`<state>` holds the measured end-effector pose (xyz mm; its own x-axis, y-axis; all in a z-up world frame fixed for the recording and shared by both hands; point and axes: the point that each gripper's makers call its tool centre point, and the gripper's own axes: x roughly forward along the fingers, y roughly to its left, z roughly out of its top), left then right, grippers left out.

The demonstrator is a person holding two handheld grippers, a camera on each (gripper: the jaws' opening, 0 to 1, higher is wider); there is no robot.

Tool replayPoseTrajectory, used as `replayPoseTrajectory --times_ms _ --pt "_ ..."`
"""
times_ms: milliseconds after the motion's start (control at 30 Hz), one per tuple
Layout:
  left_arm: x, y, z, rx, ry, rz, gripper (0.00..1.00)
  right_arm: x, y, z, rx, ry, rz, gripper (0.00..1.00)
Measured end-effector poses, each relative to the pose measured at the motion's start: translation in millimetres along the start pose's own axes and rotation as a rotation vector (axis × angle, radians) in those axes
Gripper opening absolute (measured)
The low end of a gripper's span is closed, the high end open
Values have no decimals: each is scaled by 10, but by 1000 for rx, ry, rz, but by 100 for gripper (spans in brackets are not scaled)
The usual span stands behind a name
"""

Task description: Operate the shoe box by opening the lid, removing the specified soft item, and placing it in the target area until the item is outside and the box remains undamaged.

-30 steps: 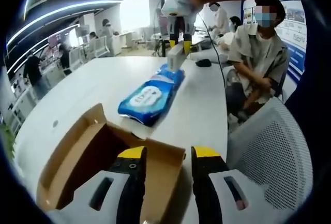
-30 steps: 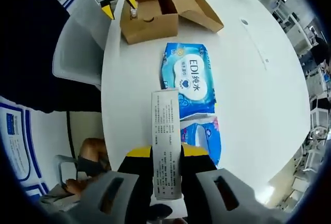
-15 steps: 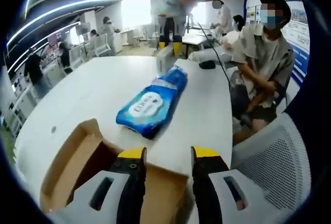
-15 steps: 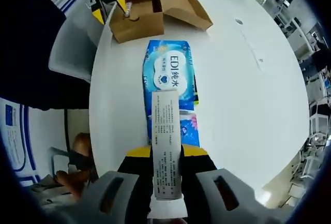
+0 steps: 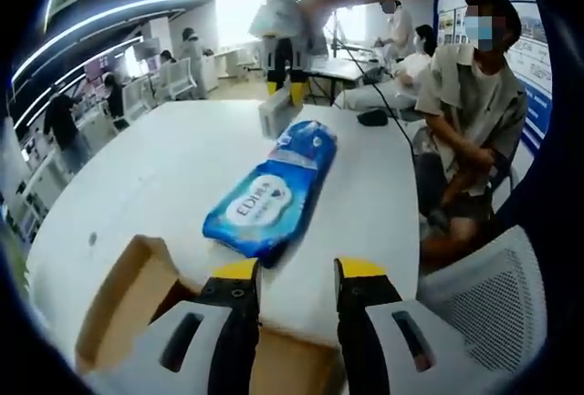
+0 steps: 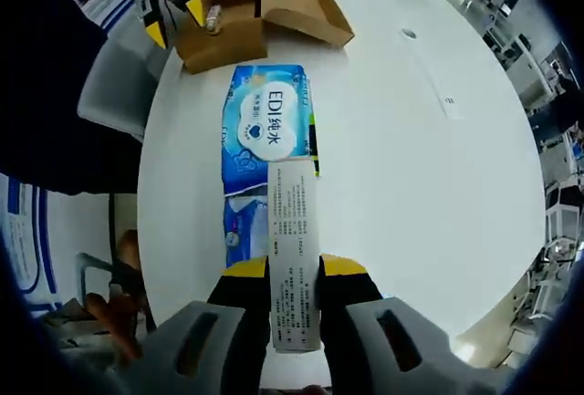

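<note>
Clamping a narrow white carton (image 6: 294, 254) between its yellow-tipped jaws, the right gripper (image 6: 294, 272) hangs above the white table (image 6: 429, 167), the carton sticking forward from the jaws with its printed face up. Just past the carton's far end, and partly under it, lie two blue wipe packs (image 6: 265, 135) end to end on the table, outside the box. Beyond them the brown shoe box (image 6: 246, 16) sits at the table's edge with its lid folded back.

From the left gripper view, the left gripper (image 5: 290, 272) has its jaws apart with nothing between them, poised over the near rim of the box (image 5: 123, 308), whose inside cannot be made out. The packs (image 5: 269, 194) lie ahead of these jaws, near but apart from the box. Farther on, the right gripper (image 5: 281, 85) holds the carton (image 5: 274, 112) just above the far end of the packs. A mesh chair (image 5: 484, 295) stands beside the table, and a seated person (image 5: 470, 112) is behind it
</note>
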<state>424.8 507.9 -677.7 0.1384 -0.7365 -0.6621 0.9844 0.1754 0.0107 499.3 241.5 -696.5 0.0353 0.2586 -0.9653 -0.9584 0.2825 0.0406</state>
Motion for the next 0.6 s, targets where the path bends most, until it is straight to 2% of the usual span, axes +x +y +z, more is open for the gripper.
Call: replayPoseTrajectory --times_ms 233,600 --pt "26 7 -15 -32 8 1 28 101 -210 -57 16 -14 4 17" --pt "11 25 -79 -56 32 20 28 388 -382 -96 -1 -5 23 17"
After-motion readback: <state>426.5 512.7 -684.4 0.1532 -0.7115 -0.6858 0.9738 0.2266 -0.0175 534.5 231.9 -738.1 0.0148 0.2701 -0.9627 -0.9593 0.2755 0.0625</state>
